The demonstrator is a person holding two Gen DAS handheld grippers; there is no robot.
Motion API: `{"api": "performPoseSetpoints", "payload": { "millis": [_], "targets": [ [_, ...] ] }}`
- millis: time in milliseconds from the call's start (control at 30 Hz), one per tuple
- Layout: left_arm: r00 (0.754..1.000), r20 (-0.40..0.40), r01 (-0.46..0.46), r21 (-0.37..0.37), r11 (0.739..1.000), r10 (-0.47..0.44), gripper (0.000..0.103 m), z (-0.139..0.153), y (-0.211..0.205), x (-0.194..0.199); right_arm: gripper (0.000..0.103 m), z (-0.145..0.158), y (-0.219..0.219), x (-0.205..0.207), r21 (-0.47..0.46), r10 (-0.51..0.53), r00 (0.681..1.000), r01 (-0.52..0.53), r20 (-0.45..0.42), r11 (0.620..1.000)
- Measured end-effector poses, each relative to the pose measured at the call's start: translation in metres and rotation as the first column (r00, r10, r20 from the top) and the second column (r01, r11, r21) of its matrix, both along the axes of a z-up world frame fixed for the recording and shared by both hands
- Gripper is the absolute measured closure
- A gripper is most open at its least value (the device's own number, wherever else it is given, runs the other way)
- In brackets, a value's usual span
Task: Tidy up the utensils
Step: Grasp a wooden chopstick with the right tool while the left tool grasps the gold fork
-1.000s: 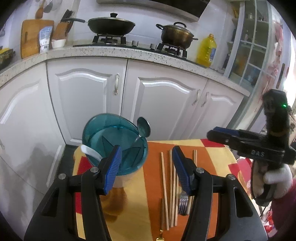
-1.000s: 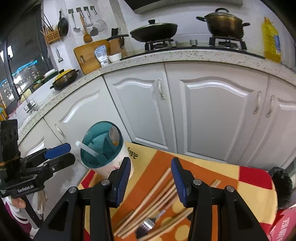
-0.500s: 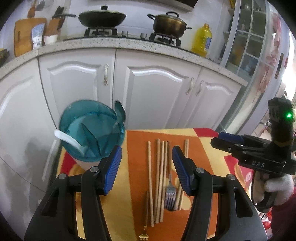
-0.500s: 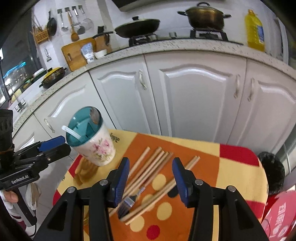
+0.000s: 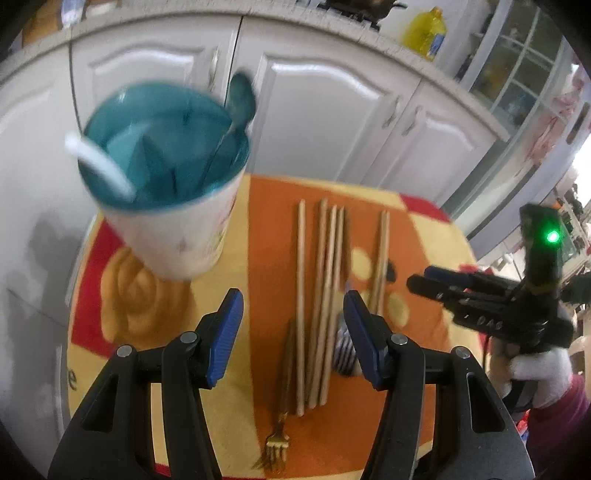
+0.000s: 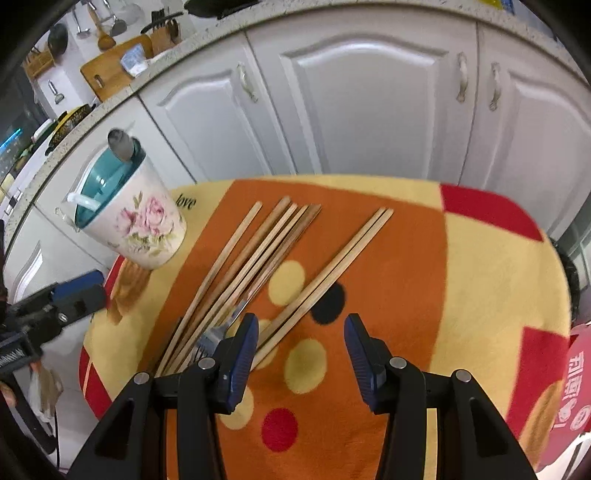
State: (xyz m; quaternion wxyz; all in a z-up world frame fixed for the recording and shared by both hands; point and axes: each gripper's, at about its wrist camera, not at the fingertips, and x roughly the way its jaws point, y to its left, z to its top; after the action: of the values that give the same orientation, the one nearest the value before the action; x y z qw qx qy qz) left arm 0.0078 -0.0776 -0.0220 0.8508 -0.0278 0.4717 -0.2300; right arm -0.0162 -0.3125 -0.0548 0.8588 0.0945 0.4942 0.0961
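A floral utensil cup (image 5: 173, 221) (image 6: 140, 225) with a teal divided inside stands at the table's far left; a metal spoon (image 5: 238, 107) (image 6: 120, 146) and a white handle (image 5: 99, 166) stand in it. Several wooden chopsticks (image 5: 321, 295) (image 6: 251, 258) lie on the cloth, with a silver fork (image 5: 345, 350) (image 6: 207, 341) and a gold fork (image 5: 277, 439) among them. My left gripper (image 5: 293, 328) is open and empty above the chopsticks' near ends. My right gripper (image 6: 299, 343) is open and empty just right of a chopstick pair (image 6: 328, 277).
A small round table with an orange, yellow and red cloth (image 5: 155, 369) (image 6: 461, 295) stands in front of white kitchen cabinets (image 5: 325, 103) (image 6: 369, 92). A yellow oil bottle (image 5: 424, 33) is on the counter. The table edges are close on all sides.
Both grippers have come down and closer to the table, over the chopsticks. Both stay open and empty. The objects on the table have not moved.
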Motion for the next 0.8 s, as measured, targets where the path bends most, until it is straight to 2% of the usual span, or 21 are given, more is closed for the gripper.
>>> {"api": "performPoseSetpoints", "payload": {
  "millis": [233,400,500,600,700,800],
  "targets": [
    [0.994,-0.073,0.08,0.043,0.996,-0.077,0.049,-0.032,0.0,-0.011,0.057,-0.012,0.009,0.007,-0.006,0.016,1.0,-0.016,-0.021,1.0],
    [0.989,-0.09,0.128,0.105,0.986,-0.119,0.059,-0.048,-0.014,-0.008,0.057,-0.017,0.003,0.012,-0.002,0.0,0.999,-0.001,-0.043,1.0],
    [0.987,-0.113,0.137,0.171,0.976,-0.119,0.067,-0.06,-0.022,0.0,0.057,-0.017,-0.001,0.013,-0.006,-0.007,0.999,0.007,-0.048,1.0],
    [0.987,-0.103,0.143,0.173,0.975,-0.126,0.067,-0.062,-0.025,0.006,0.057,-0.019,-0.005,0.015,-0.008,-0.019,0.998,0.019,-0.054,1.0],
    [0.99,-0.088,0.124,0.217,0.968,-0.107,0.069,-0.061,-0.024,0.012,0.057,-0.021,-0.011,0.02,-0.006,-0.041,0.997,0.04,-0.061,0.999],
    [0.991,-0.103,0.1,0.198,0.975,-0.081,0.069,-0.063,-0.012,0.016,0.057,-0.021,-0.02,0.026,0.004,-0.067,0.996,0.067,-0.066,0.998]
  ]
}}
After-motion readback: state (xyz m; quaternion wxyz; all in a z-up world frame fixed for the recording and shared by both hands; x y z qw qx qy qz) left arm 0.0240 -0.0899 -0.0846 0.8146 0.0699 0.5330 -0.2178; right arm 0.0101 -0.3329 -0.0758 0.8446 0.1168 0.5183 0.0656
